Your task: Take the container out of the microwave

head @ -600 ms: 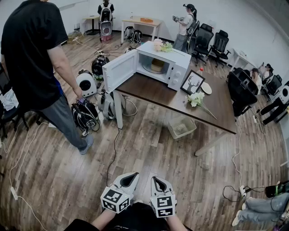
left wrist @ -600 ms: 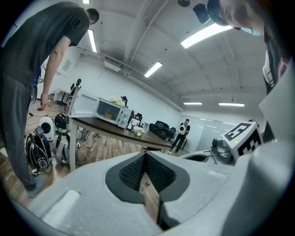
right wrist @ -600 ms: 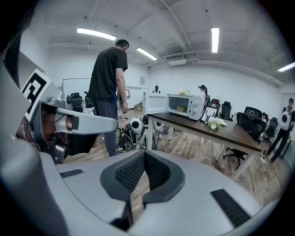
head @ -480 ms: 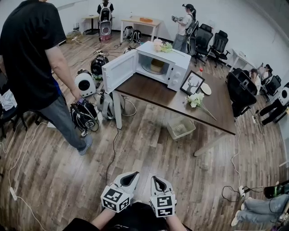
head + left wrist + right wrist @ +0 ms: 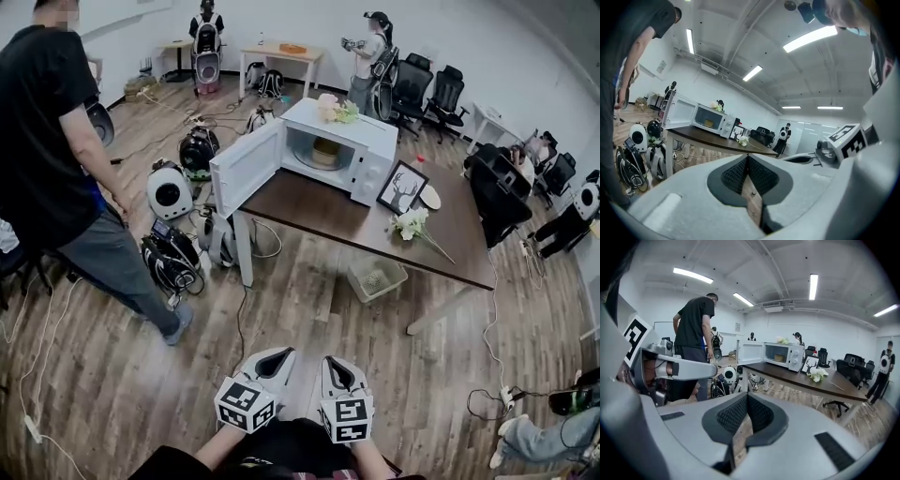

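- We see the microwave (image 5: 367,133), white and boxy, standing at the far left end of the dark table (image 5: 309,202), its door (image 5: 246,169) swung wide open to the left.
- We make out the container (image 5: 324,150), pale tan and round, sitting upright inside the open cavity.
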A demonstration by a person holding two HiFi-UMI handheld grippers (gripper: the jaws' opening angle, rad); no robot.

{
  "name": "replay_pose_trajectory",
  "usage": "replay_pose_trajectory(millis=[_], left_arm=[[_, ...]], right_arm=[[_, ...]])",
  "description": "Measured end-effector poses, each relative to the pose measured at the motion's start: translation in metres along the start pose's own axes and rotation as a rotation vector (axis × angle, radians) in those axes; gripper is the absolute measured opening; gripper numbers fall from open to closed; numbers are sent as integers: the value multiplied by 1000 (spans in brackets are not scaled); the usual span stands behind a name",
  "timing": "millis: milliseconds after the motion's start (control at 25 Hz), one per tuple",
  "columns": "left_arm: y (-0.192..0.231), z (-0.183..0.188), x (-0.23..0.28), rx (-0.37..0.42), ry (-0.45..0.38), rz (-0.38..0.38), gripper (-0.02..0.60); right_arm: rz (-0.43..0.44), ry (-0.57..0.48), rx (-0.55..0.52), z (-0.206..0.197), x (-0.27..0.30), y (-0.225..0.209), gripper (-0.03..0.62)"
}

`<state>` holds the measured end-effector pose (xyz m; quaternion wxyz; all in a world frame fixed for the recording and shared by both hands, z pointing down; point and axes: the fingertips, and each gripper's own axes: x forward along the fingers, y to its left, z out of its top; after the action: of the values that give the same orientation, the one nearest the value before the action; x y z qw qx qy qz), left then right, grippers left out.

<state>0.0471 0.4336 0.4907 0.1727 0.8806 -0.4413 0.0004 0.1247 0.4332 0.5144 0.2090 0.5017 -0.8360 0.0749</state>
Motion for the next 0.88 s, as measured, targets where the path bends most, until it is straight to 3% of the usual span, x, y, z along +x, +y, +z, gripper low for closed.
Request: replay_pose_trajectory(millis=[160, 280, 400, 880], left_arm=[[19, 9, 4, 12, 8, -28, 9], [34, 13, 5, -27, 10, -30, 9], [44, 19, 5, -22, 3, -32, 9], [82, 29, 32, 5, 12, 52, 9]], right_arm=[[31, 16, 5, 4, 20, 14, 7], [64, 29, -32, 4, 33, 29, 6], [72, 20, 24, 8, 43, 32, 7], [126, 15, 34, 19, 98, 8, 8]])
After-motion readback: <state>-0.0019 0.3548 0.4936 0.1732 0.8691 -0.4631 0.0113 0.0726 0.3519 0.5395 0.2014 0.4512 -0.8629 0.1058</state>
